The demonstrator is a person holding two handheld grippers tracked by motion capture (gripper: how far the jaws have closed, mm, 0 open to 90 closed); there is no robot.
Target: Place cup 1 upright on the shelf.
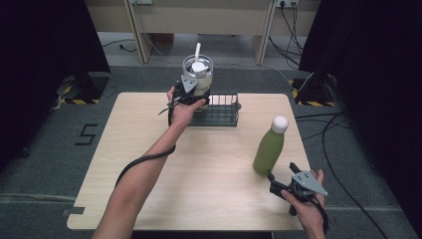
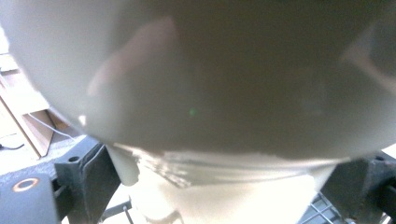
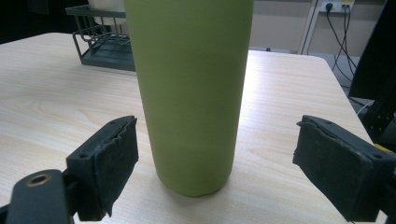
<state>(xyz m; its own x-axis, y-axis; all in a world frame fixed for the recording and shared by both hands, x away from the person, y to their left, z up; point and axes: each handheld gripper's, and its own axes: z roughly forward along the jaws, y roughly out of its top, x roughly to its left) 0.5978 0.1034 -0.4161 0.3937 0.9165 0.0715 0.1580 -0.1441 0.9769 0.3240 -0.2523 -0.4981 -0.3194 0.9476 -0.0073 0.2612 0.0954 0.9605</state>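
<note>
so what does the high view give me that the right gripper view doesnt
High view alone: the clear cup with a straw, gripped by the left gripper and held up over the wire basket, plus the green bottle's white cap and the person's forearms.
Right gripper view alone: a close look at the right gripper's pads, standing open on either side of the bottle's base without touching it.
Both: the green bottle upright on the wooden table, and the wire basket behind it.
</note>
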